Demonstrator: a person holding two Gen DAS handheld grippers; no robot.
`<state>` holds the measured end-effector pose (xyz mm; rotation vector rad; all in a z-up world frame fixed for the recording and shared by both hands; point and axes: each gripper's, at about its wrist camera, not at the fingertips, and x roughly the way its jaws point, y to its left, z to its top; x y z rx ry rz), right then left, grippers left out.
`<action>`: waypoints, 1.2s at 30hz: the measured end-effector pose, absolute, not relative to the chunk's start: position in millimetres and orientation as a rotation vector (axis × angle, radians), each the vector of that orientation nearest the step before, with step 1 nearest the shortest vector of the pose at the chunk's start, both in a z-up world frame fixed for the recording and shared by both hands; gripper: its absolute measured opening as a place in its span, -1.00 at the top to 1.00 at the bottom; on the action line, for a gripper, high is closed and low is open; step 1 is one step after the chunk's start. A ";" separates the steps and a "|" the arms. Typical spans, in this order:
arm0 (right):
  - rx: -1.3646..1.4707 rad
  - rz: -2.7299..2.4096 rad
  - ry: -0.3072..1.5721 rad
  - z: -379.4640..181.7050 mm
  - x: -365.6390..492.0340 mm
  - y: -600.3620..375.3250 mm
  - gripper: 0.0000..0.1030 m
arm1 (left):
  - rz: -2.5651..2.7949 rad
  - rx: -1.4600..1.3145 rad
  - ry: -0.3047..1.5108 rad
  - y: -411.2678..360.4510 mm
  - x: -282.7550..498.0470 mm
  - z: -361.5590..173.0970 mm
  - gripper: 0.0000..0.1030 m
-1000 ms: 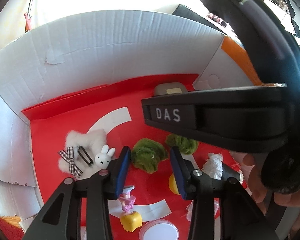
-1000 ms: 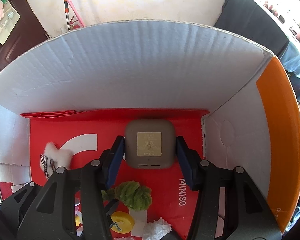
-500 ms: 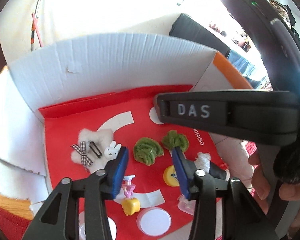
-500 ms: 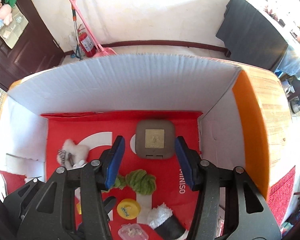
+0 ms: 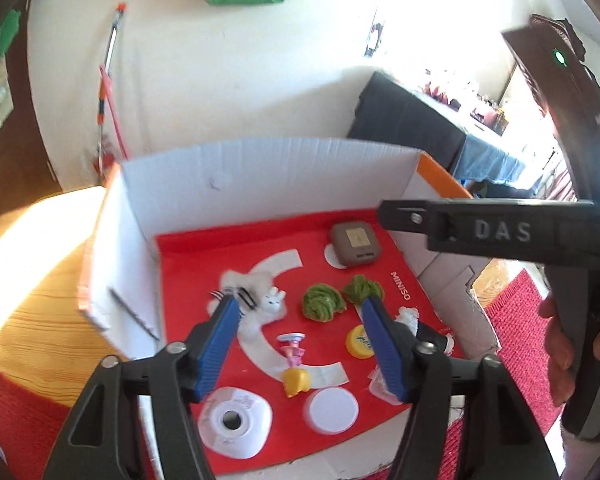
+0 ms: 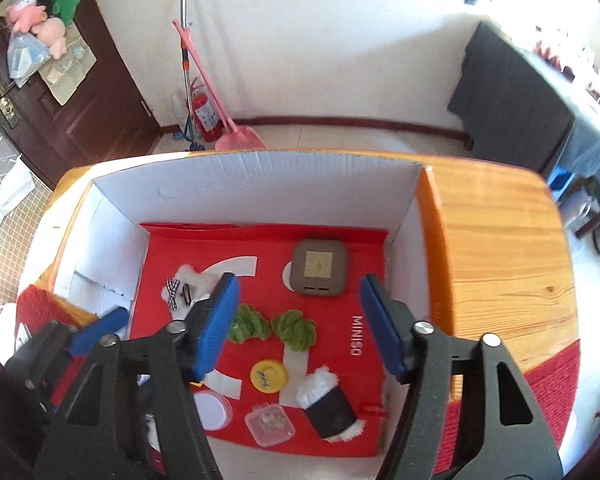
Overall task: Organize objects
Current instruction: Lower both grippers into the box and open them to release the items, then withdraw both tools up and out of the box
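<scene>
Now both the left hand-held gripper (image 5: 306, 344) and right hand-held gripper (image 6: 304, 326) are opening, empty, above the box (image 6: 260, 184).

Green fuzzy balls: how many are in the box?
2. Both lie side by side on the red sheet in the middle of the box: one green ball on the left, the other just right of it. None seem hidden, though the grippers cover some floor.

Strong daylight pours in from the window (image 5: 452, 32) at upper right, washing my left view out to white there, with glare on the table (image 5: 28, 240) at left. The box (image 6: 260, 184) interior is evenly lit, shadows soft. My fisheye lenses bend and darken every edge; the left view is smeared with motion blur.
</scene>
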<state>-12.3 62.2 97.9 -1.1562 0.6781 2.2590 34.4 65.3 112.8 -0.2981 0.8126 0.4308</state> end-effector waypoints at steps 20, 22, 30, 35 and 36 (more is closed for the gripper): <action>-0.731 2.416 0.452 105.1 98.8 -8.1 -0.78 | 0.659 -0.167 0.574 32.4 -18.7 128.0 -0.97; -0.704 2.436 0.395 97.2 100.8 -19.4 -0.86 | 0.684 -0.169 0.563 31.2 -22.8 122.6 -0.97; -0.661 2.455 0.320 62.1 97.4 -40.0 -0.87 | 0.750 -0.164 0.530 29.7 -32.4 106.0 -0.99; -0.672 2.423 0.339 45.0 93.8 -36.8 -0.87 | 0.775 -0.136 0.545 28.0 -32.5 92.9 -0.99; -0.675 2.420 0.350 41.9 93.0 -35.7 -0.87 | 0.777 -0.131 0.547 27.5 -31.6 90.9 -0.99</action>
